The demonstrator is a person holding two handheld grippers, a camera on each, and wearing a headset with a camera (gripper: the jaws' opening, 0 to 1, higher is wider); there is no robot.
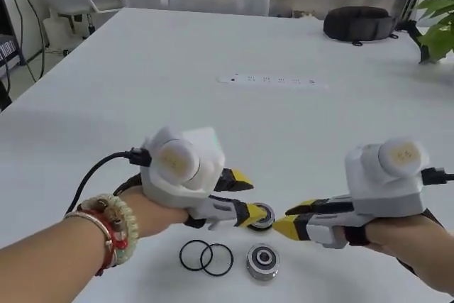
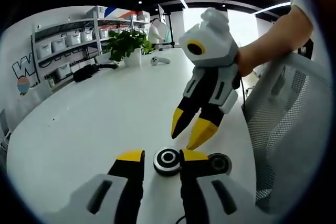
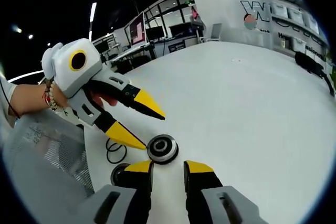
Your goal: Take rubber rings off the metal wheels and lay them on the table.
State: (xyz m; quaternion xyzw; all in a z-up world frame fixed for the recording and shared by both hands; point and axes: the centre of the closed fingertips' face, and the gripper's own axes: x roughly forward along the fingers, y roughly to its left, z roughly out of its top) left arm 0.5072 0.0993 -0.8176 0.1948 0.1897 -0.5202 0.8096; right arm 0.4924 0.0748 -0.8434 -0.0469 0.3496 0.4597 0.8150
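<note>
Two rings (image 1: 206, 257) lie on the table (image 1: 213, 90) beside a wheel (image 1: 263, 261), so the job now looks to be on the second wheel (image 1: 263, 216). The left gripper (image 1: 248, 196), jaws spread, brackets it with one tip touching. The right gripper (image 1: 289, 216), slightly parted and empty, hangs just beside; next it must pinch the rubber edge

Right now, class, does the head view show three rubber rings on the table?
No, only two rubber rings lie overlapping on the table beside a metal wheel.
</note>
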